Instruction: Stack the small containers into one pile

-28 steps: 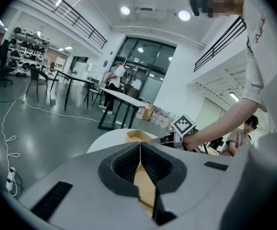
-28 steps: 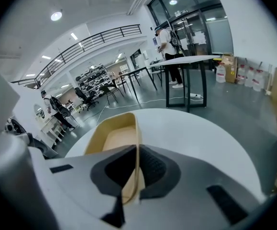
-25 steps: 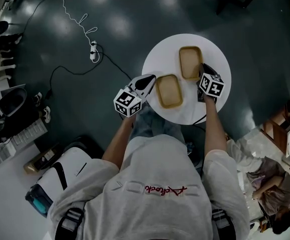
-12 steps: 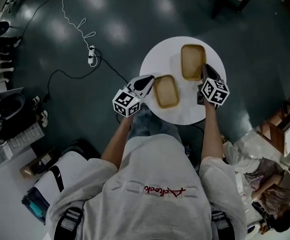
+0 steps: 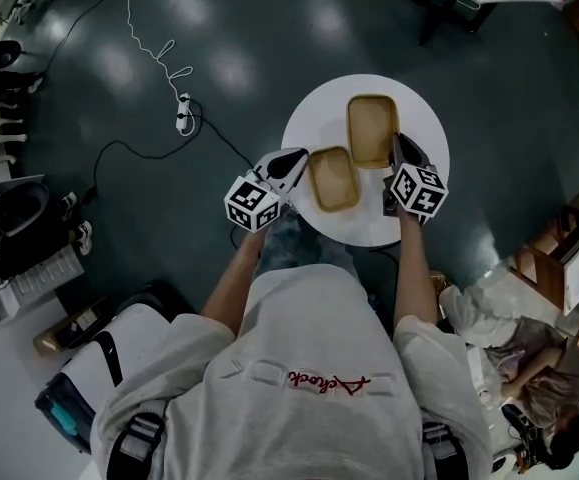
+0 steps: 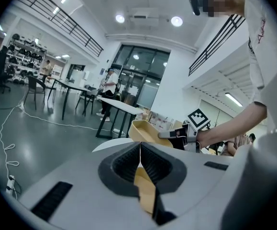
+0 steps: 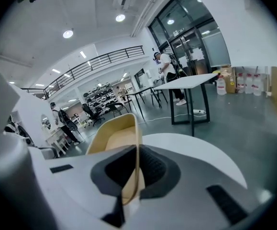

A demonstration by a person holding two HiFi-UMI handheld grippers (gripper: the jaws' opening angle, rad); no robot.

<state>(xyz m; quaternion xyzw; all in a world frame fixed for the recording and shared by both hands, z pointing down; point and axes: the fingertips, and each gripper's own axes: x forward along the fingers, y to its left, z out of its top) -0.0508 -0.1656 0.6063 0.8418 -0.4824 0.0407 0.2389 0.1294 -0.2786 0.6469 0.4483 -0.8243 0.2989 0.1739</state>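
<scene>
While your left tongs [image 5: 291, 164] pinch the rim of the tan rectangular plastic container [image 5: 334, 180] ahead and your right tongs [image 5: 397, 150] its twin [image 5: 372, 128], either could pivot loose.

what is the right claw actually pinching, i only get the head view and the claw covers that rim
observer: in the right gripper view, the right claw is shut on a side wall of the far container, with one pad inside and one outside.
operator: is that one off the table yet
observer: the left gripper view shows it tilted and apparently held above the white table, not resting flat on it.
operator: and the left claw
observer: in the left gripper view, the left claw is shut on the wall of the near container, which runs straight between its pads.
</scene>
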